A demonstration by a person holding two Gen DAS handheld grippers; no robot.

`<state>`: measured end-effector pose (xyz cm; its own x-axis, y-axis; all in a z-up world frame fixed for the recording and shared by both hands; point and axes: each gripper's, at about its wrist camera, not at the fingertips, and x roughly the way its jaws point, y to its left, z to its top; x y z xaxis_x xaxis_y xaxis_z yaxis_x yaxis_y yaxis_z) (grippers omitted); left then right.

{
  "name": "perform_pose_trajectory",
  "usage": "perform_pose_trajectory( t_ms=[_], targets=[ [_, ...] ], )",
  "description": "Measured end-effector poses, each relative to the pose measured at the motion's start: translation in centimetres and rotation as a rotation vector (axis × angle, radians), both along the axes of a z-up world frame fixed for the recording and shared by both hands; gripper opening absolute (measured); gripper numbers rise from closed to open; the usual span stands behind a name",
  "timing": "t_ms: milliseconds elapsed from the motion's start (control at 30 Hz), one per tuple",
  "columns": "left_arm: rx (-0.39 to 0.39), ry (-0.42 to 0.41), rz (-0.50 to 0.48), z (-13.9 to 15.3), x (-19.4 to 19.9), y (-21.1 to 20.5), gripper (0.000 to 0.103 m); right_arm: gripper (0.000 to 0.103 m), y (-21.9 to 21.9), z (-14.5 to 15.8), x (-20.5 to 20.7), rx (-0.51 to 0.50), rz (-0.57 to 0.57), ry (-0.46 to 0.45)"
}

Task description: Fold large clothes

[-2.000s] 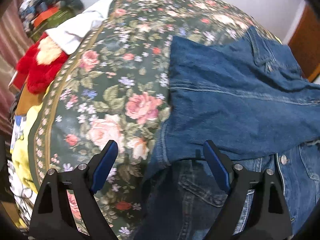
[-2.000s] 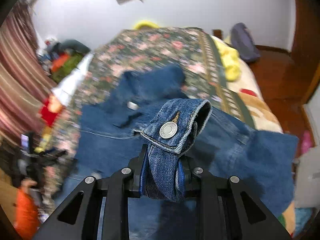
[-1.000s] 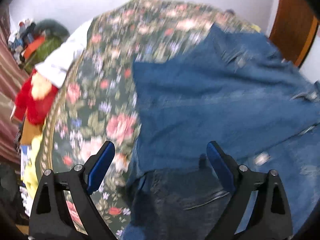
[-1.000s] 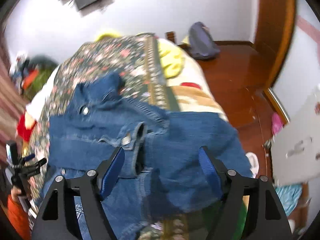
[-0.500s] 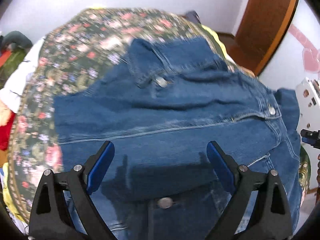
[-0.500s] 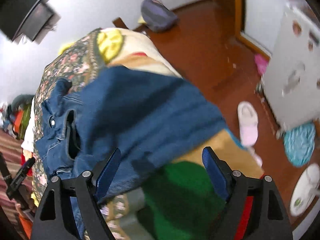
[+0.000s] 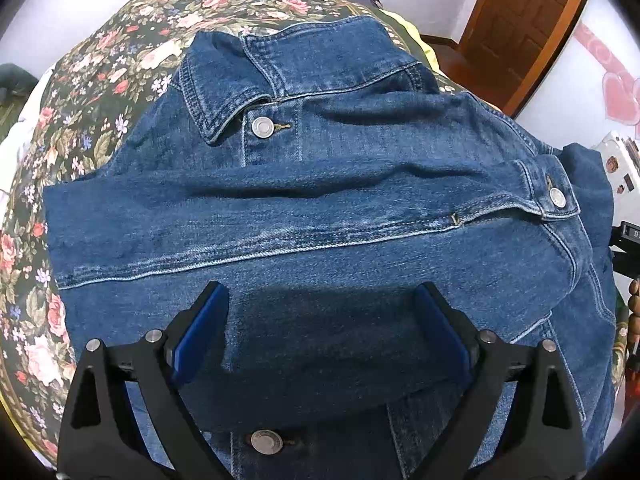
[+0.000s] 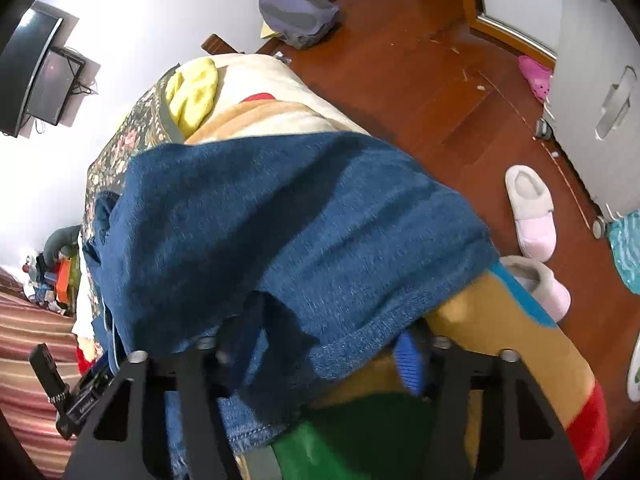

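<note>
Bed (image 7: pixel 100 92) under floral cover; denim jacket (image 7: pixel 320 208) spread flat on it, collar far, reaching the bed's right edge.

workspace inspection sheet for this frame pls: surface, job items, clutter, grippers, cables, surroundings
Surface: bed with floral bedspread; a multicoloured blanket hangs over its edge.
Job's things: denim jacket lies front up, collar buttoned, one sleeve folded across the chest.
Clutter: yellow cloth on the bed; grey bag, two slippers and a pink shoe on the floor.
Grippers: left gripper open above the jacket, nothing between the fingers. Right gripper closing at the jacket's edge; denim lies between the jaws, pads not yet seen pressing.
Cables: wires hang under the wall-mounted screen.
Surroundings: wooden floor, wooden door, white walls.
</note>
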<state>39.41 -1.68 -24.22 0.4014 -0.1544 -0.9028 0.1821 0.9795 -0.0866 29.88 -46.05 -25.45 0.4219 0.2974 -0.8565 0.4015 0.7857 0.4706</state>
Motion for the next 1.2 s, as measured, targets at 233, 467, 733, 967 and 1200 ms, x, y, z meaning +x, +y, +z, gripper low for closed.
perform_pose_trajectory(
  t_ms=[233,467,733,967,1200],
  targets=[
    [0.035,-0.024,0.012,0.6,-0.7,-0.2,0.095,0.014,3.5,4.7,0.2,-0.187,0.093,-0.136],
    [0.023,-0.085,0.031,3.1,-3.1,1.3,0.095,0.010,6.5,12.2,-0.4,-0.227,0.140,-0.341],
    [0.024,-0.188,0.079,6.6,-6.0,5.3,0.095,0.008,16.9,20.6,0.1,-0.200,0.355,-0.560],
    [0.036,-0.237,0.126,7.9,-9.1,9.4,0.095,0.009,27.3,17.0,2.6,-0.157,0.529,-0.462],
    [0.028,-0.192,0.184,6.2,-11.4,12.6,0.095,0.009,30.5,7.1,4.2,-0.079,0.563,-0.122]
  ],
)
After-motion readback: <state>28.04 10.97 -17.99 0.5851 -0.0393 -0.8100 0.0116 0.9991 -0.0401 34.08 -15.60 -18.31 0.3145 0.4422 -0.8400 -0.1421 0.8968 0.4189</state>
